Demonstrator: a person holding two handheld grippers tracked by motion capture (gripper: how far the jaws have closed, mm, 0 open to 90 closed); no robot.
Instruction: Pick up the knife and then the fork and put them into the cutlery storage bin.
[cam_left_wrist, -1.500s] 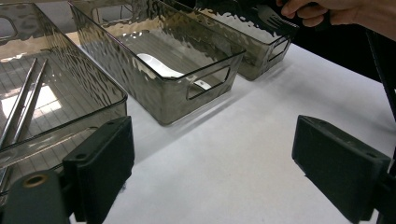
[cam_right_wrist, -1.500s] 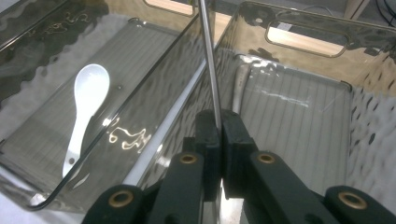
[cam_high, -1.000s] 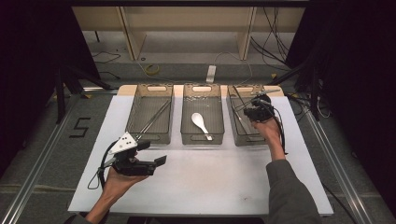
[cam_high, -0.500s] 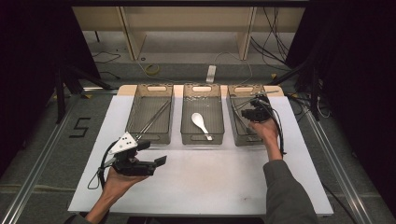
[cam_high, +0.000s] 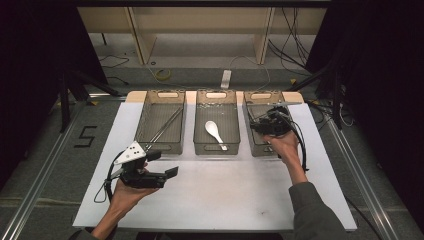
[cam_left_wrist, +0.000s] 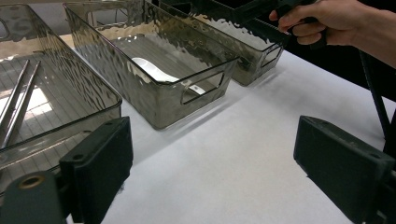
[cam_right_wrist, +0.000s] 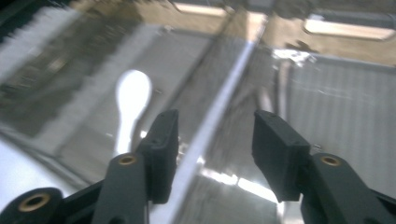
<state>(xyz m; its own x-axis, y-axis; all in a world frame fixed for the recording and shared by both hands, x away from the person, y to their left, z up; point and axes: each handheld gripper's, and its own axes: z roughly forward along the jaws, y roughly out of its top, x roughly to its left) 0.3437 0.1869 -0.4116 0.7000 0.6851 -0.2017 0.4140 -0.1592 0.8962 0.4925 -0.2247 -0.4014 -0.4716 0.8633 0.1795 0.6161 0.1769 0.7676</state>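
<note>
— White sheeting covers our counter (cam_high: 225, 195), with dark floor and black curtains around it. Nearest to us, what do we have?

— Our left hand-held gripper (cam_high: 170, 172) hangs low over the near left part of the counter, lying level and pointing right. In the left gripper view its jaws stand wide apart with nothing but bare white surface between them.

— And beyond that?

— Three smoky clear bins sit in a row across the counter's far half. We see a pair of thin metal rods, perhaps chopsticks (cam_high: 165, 127), lying aslant in the left bin (cam_high: 142, 125). A white spoon (cam_high: 215, 132) rests in the middle bin (cam_high: 200, 125), bowl toward the far end.

— Where is our other hand?

— Our right hand-held gripper (cam_high: 260, 120) is over the right bin (cam_high: 262, 150), above its left wall. Its jaws have just been opening, and the right gripper view shows them parted with nothing clamped; the wall between the middle and right bins runs below the gap. That view is blurred, so we cannot tell what lies in the right bin.
</note>
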